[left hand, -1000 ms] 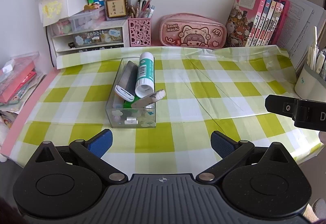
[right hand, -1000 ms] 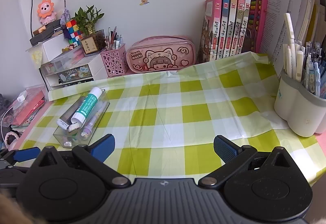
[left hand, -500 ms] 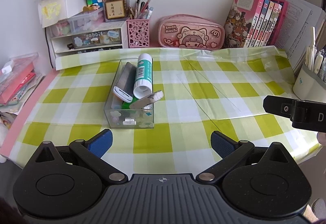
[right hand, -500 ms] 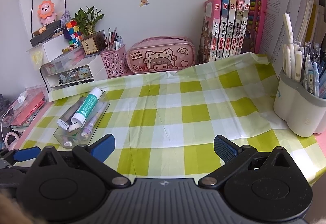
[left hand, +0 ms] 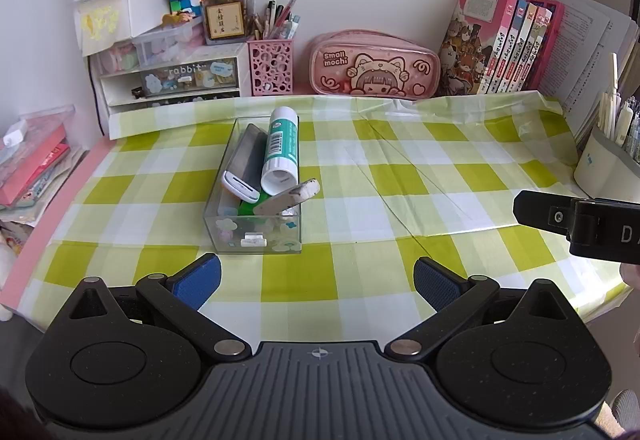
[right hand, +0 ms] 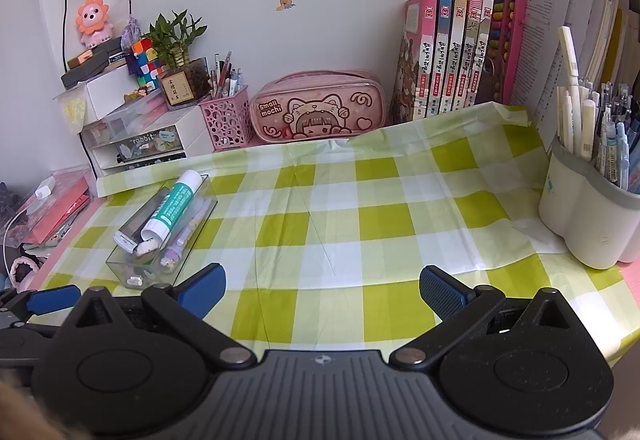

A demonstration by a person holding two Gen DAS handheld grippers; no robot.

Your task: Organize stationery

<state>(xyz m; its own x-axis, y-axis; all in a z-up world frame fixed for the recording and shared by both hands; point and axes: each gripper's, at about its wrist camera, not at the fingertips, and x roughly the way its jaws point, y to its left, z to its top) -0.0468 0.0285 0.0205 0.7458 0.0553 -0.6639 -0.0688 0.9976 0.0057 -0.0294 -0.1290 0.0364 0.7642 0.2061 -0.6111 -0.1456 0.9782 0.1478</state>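
Note:
A clear plastic box point(left hand: 256, 240) stands on the green-checked tablecloth, also in the right wrist view point(right hand: 132, 272). In it lie a white and teal glue stick point(left hand: 280, 150), a grey and white flat case point(left hand: 244, 168), a grey stick point(left hand: 286, 198) leaning out over the right rim, and small items below. My left gripper point(left hand: 316, 282) is open and empty, just in front of the box. My right gripper point(right hand: 322, 290) is open and empty, to the right of the box; part of it shows in the left wrist view point(left hand: 576, 220).
Along the back wall stand a drawer unit point(left hand: 172, 84), a pink pen cup point(left hand: 270, 66), a pink pencil case point(left hand: 374, 66) and a row of books point(left hand: 500, 44). A white pen holder point(right hand: 588, 216) full of pens stands at the right. Books and papers point(left hand: 28, 168) lie at the left.
The left gripper has drawn slightly back and left from the box. The right gripper has barely moved. Both stayed open.

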